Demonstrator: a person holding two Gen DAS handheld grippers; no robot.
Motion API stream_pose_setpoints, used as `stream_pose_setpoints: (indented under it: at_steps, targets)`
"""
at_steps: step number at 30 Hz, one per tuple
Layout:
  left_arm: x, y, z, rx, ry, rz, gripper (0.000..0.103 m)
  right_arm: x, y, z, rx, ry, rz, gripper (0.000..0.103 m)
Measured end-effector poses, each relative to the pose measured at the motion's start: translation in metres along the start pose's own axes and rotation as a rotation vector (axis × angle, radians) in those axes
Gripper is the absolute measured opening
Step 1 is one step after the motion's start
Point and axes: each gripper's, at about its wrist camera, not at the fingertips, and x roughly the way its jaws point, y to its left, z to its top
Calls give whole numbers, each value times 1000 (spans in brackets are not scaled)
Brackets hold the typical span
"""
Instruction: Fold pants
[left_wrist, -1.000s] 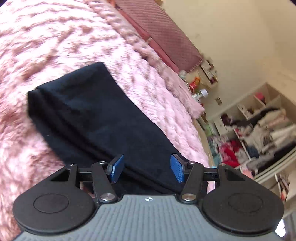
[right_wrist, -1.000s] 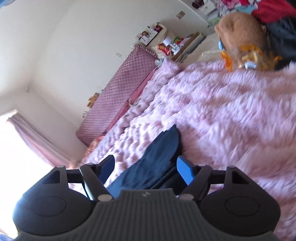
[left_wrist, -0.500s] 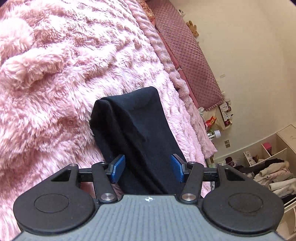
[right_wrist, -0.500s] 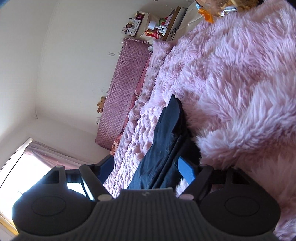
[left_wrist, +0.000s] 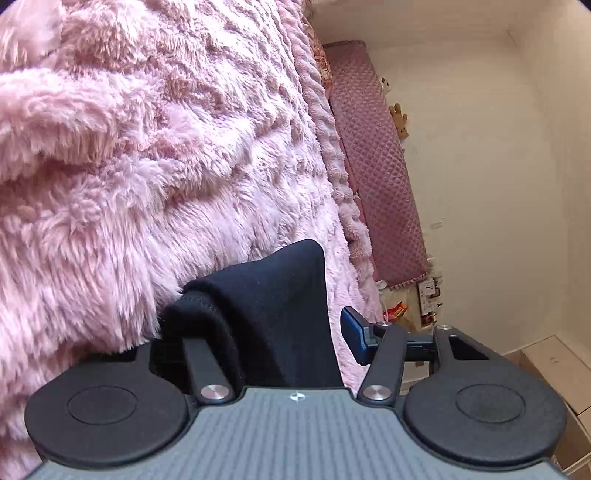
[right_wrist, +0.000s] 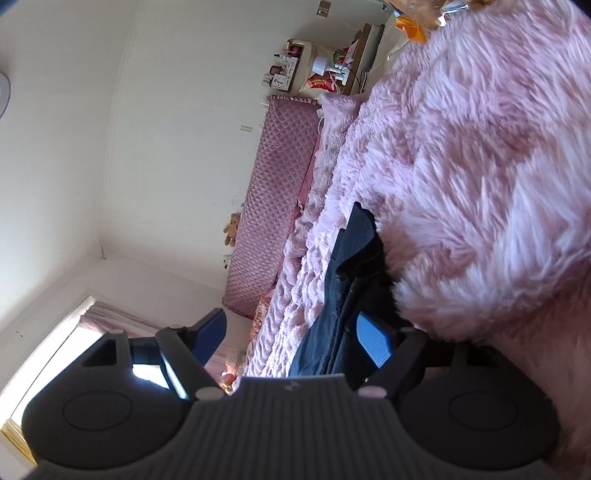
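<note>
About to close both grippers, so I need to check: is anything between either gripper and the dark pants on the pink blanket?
Nothing visible. The pants already lie between the left gripper fingers, and their edge runs between the open right gripper fingers. Only the fluffy pink blanket surrounds them.

Both wrist views skim close along the pink blanket, sharing the pants and headboard.

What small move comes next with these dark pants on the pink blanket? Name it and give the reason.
Probably close both grippers on the cloth. The dark pants already lie between the open jaws of the left gripper, and their other end sits between the open jaws of the right gripper, low on the pink blanket. Neither visibly pinches the fabric yet.
</note>
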Motion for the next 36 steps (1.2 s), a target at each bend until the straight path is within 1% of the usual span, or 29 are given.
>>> stream_pose_setpoints:
  at_steps: [1, 2, 3, 5, 7, 8, 9, 10, 12, 14, 15, 16, 17, 19, 20, 21, 22, 24, 25, 26, 27, 29, 30, 31, 32, 34, 35, 36]
  targets:
    - [3, 2, 0, -10, 2, -16, 64, 1, -2, 0, 14, -18, 2, 73]
    - [6, 3, 0, -16, 2, -23, 64, 1, -2, 0, 21, -31, -9, 68]
    - [7, 4, 0, -23, -1, -20, 63, 3, 0, 1, 18, -45, -38, 60]
    - [5, 8, 0, -60, -24, -4, 51, 3, 4, 2, -9, -68, -93, 52]
    - [2, 13, 3, -119, -49, -7, 30, 3, 11, 6, -34, -73, -138, 52]
    - [1, 17, 6, -145, -54, -26, 27, 4, 14, 9, -51, -71, -159, 54]
    - [0, 21, 8, -171, -55, -44, 23, 5, 17, 12, -69, -65, -179, 60]
    - [-1, 25, 10, -199, -50, -59, 20, 8, 20, 17, -98, -64, -213, 62]
    - [-2, 34, 12, -243, -46, -81, 19, 14, 21, 27, -133, -51, -251, 62]
    - [-2, 39, 12, -259, -36, -90, 19, 27, 16, 42, -155, 18, -242, 62]
    - [-2, 38, 11, -242, -33, -91, 19, 34, 13, 48, -161, 50, -234, 59]
    - [-2, 37, 11, -221, -31, -90, 19, 38, 12, 51, -168, 65, -224, 57]
    - [-1, 36, 9, -192, -28, -83, 22, 45, 9, 56, -176, 78, -208, 53]
    - [3, 33, 7, -146, -10, -86, 45, 55, 8, 61, -191, 80, -194, 52]
    - [4, 31, 5, -128, -3, -96, 49, 58, 7, 62, -203, 80, -188, 52]
    - [5, 29, 3, -111, 4, -103, 53, 59, 8, 61, -217, 79, -190, 46]
    - [6, 26, 1, -91, 16, -106, 56, 64, 9, 62, -246, 82, -198, 42]
    - [12, 22, -1, -73, 58, -103, 56, 69, 12, 61, -293, 82, -207, 32]
    - [17, 21, -1, -73, 103, -113, 59, 73, 13, 61, -318, 78, -206, 30]
    - [23, 20, 1, -72, 156, -124, 62, 74, 15, 60, -336, 65, -206, 24]
    - [28, 18, 2, -71, 194, -124, 67, 72, 16, 59, -358, 39, -195, 17]
    - [30, 15, 3, -71, 231, -116, 66, 68, 22, 58, -395, 2, -155, 13]
    - [31, 15, 5, -85, 230, -122, 64, 67, 25, 58, -415, 0, -136, 7]
    - [29, 18, 3, -117, 207, -113, 54, 67, 27, 59, -429, 6, -124, 3]
    - [28, 21, 2, -155, 179, -98, 47, 68, 31, 59, -447, 17, -120, 0]
    - [24, 27, -1, -197, 132, -76, 8, 71, 35, 59, -467, 42, -140, 0]
    - [22, 26, 1, -183, 113, -54, 5, 74, 36, 60, -471, 61, -172, 0]
    - [20, 24, 1, -154, 101, -42, 5, 77, 35, 61, -461, 91, -214, 4]
